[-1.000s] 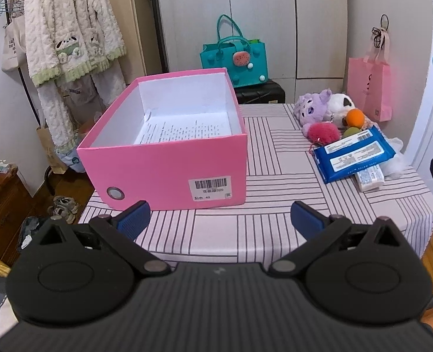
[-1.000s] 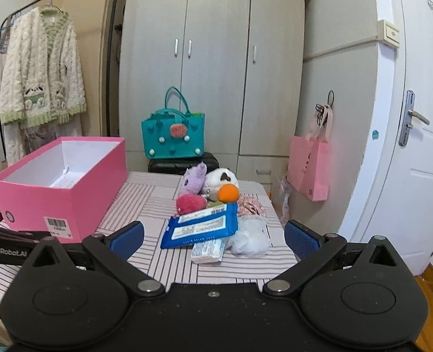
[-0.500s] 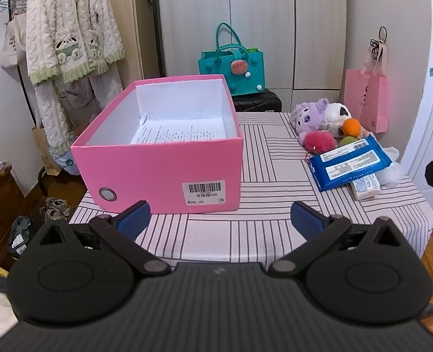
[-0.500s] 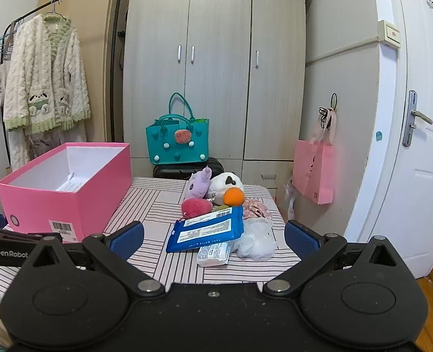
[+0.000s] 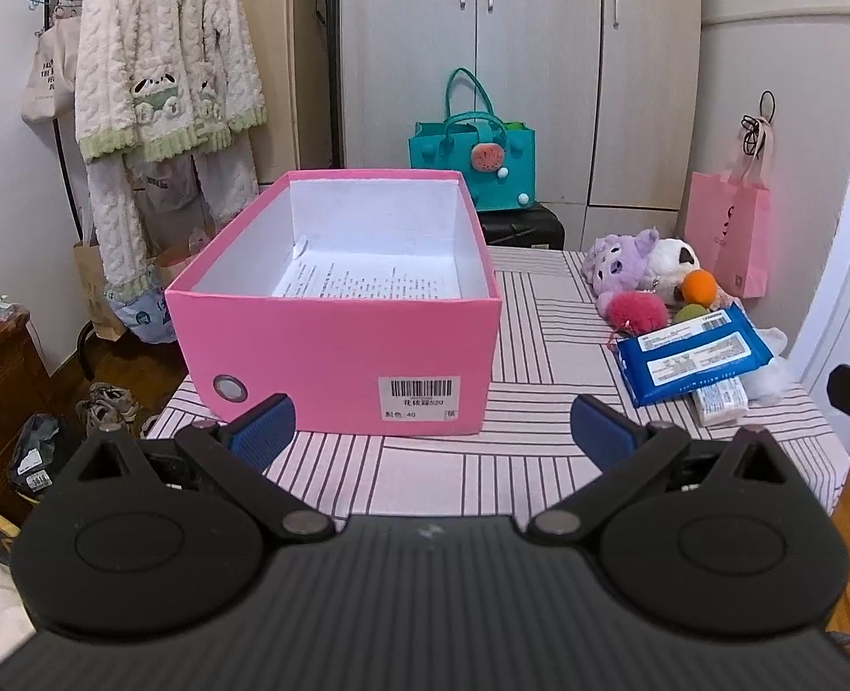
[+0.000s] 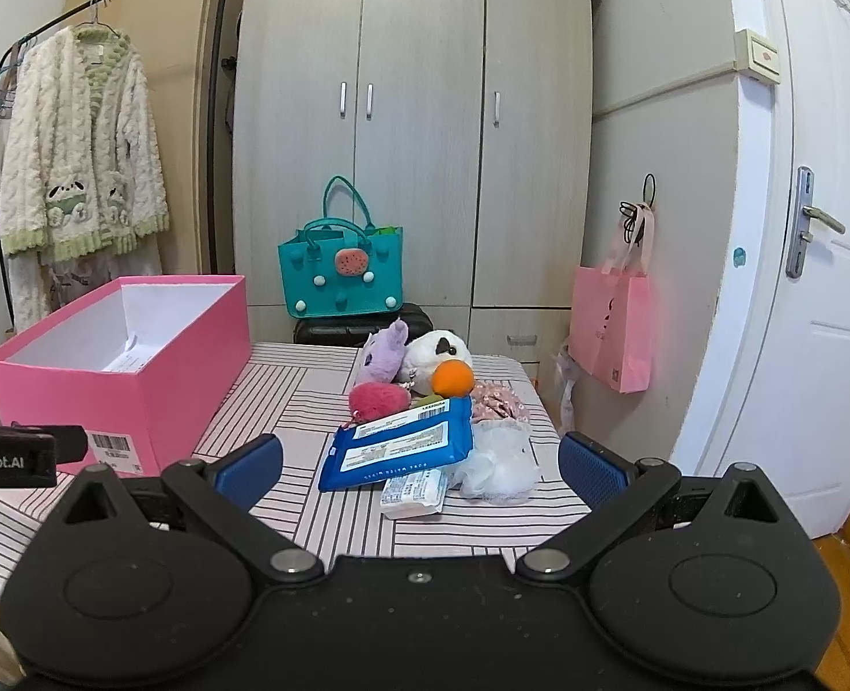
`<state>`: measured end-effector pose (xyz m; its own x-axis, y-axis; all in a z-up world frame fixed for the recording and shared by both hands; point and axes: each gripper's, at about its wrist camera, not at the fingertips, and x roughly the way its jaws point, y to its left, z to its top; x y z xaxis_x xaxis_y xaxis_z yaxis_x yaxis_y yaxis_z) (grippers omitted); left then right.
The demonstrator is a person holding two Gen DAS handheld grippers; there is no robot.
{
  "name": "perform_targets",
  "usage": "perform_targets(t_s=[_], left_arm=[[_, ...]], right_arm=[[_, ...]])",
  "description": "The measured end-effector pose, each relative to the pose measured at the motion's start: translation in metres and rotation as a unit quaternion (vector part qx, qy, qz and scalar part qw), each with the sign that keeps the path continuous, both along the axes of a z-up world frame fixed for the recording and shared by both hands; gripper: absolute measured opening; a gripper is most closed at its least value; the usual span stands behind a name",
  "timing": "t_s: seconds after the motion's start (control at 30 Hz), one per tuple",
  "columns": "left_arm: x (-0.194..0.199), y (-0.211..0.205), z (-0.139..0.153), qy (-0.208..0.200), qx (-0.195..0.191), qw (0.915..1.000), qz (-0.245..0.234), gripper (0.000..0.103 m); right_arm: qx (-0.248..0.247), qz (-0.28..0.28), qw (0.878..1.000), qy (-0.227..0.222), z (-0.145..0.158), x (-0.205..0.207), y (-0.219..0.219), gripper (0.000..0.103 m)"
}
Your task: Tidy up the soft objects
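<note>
Looking at the soft pile [image 6: 425, 397] on the counter's [image 6: 287, 403] right side: purple plush [image 6: 387, 351], white plush [image 6: 439, 354], pink pompom [image 6: 376, 398], with a blue wipes pack [image 6: 402, 449] leaning over them. The pink box [image 5: 338, 322] sits open to their left, paper inside. I've got both left tongs [image 5: 428, 426] and right tongs [image 6: 419, 460] spread wide, holding nothing, short of everything.

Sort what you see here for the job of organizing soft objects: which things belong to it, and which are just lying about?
Belongs to the job:
pink box, open
purple plush
white plush
pink pompom
orange ball
white mesh puff
left gripper and right gripper, both open, empty

Just lying about:
blue wipes pack
teal bag
pink paper bag
hanging robe
</note>
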<state>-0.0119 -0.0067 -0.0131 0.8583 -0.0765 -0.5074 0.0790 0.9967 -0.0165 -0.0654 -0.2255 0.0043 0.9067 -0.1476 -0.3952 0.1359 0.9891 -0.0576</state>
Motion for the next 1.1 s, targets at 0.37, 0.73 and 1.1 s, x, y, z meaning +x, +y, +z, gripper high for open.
perform_targets(t_s=[0.37,0.73,1.1], left_arm=[[0.001,0.001,-0.004,0.006,-0.001,1.0,-0.003,0.103],[0.0,-0.001,0.001,0.005,0.001,0.9999,-0.012,0.103],[0.015,-0.01,0.026,-0.02,-0.028,0.998,-0.052,0.102]], right_arm=[[-0.009,0.001,1.0,0.0,-0.004,-0.001,0.002,0.103],[-0.016,0.014,1.0,-0.02,0.002,-0.001,-0.004,0.103],[-0.024,0.043,0.998,-0.043,0.012,0.011,-0.035,0.103]])
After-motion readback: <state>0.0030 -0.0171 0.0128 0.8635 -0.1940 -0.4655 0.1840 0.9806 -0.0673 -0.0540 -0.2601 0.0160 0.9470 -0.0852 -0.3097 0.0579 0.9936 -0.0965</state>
